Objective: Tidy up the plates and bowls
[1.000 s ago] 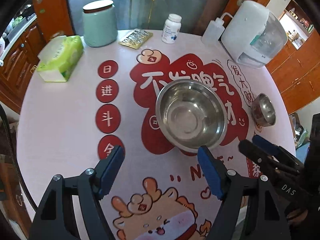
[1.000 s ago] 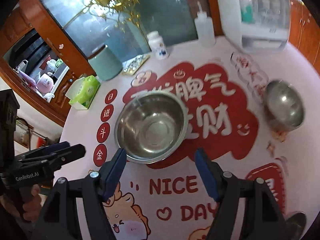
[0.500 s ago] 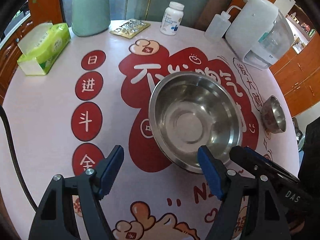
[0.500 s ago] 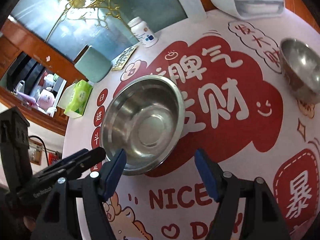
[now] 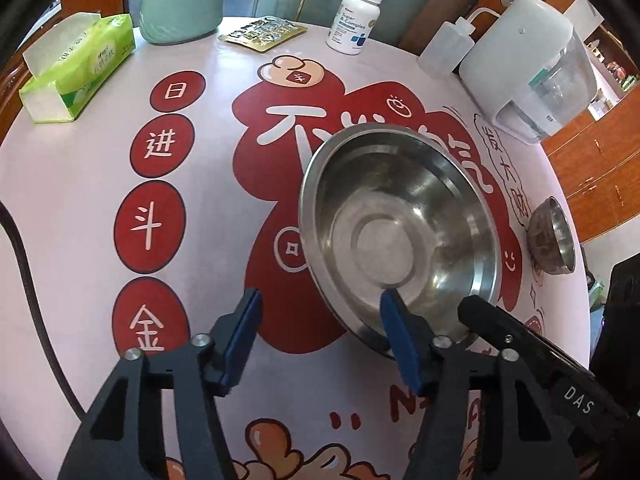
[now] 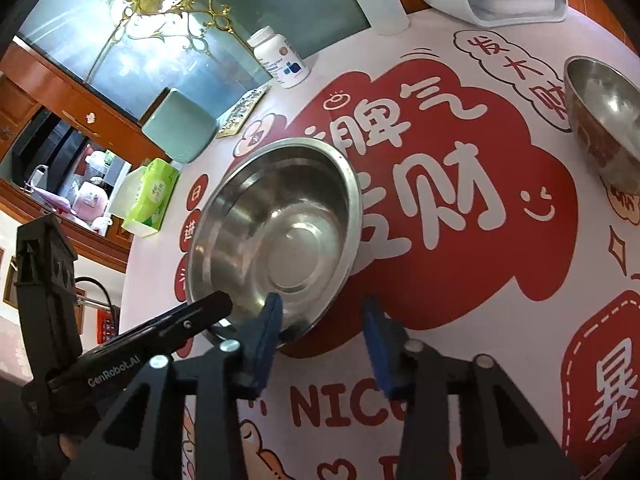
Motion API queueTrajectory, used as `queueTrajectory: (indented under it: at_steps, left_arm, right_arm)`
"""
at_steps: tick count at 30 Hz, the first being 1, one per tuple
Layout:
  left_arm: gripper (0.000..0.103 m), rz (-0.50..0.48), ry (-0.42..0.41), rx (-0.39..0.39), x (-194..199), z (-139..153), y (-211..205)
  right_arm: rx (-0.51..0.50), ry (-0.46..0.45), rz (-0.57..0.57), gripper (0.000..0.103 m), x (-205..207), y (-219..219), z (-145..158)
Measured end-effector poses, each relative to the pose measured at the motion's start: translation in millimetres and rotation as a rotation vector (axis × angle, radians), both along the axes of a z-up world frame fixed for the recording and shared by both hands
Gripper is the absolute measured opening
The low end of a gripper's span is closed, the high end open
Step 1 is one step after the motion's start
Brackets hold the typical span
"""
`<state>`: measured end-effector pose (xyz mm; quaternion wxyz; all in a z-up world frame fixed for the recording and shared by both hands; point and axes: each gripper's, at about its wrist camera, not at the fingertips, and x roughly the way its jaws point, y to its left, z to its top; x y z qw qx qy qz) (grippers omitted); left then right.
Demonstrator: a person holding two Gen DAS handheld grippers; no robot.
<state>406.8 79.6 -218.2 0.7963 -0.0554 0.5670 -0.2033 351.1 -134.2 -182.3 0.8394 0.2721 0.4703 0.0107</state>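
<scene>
Round, pink and printed with red cartoon graphics, the tablecloth [image 5: 72, 208] covers the whole work surface.

1. Left gripper [image 5: 320, 322]: jaws apart, and they have just been closing. The right-hand pad sits over the near rim of the large steel bowl [image 5: 400, 224], inside the wall; the left-hand pad hangs over bare cloth outside it. The rim lies between the pads, not yet pinched.
2. Right gripper [image 6: 326, 320]: jaws apart, also just closing. Its left-hand pad is at the near rim of the same bowl; the other pad is over the cloth outside. Contact cannot be confirmed.
3. Key relation: both grippers straddle the bowl's near edge, side by side, the bowl extending ahead of them. Neither is clearly nearer.
4. Further right, well apart, stands the small steel bowl [image 6: 608, 116].
5. Far edge: a white pill bottle [image 5: 354, 20], a green tissue pack [image 5: 80, 64], a white appliance [image 5: 528, 64].

Judgement: the next move is likely a two-handed rim clamp.
</scene>
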Motion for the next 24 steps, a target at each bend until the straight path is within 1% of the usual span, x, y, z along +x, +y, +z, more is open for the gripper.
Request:
queueTrajectory:
  at_steps: [4,8,10,12,15,18,24]
  left_arm:
    - [0.045,-0.012,-0.008,0.004,-0.9,-1.1,-3.9]
    - [0.035,-0.019,-0.006,-0.003,-2.5,-3.1,-6.6]
    - [0.023,-0.033,0.000,-0.004,-4.2,-4.1,-9.1]
    - [0.022,-0.037,-0.001,0.005,-6.4,-4.3,-10.5]
    - [0.022,-0.036,-0.001,0.004,-8.4,-4.9,-9.9]
    - [0.022,-0.040,0.006,0.002,-10.7,-5.0,-8.9]
    - [0.022,-0.037,0.022,0.001,-17.5,-3.2,-1.5]
  right_arm:
    - [-0.010,-0.007,0.013,0.029,0.2,1.8,0.3]
    - [-0.010,-0.008,0.025,0.021,0.3,4.4,-1.0]
    - [-0.007,-0.007,0.040,0.018,0.6,6.7,-0.8]
    - [-0.034,-0.007,0.052,0.018,0.6,9.8,0.7]
    - [-0.035,-0.006,0.055,0.018,-0.4,9.4,0.6]
    - [-0.058,0.005,0.066,0.018,-1.1,12.4,3.0]
    - [-0.051,0.019,0.082,0.018,-6.8,17.9,3.9]
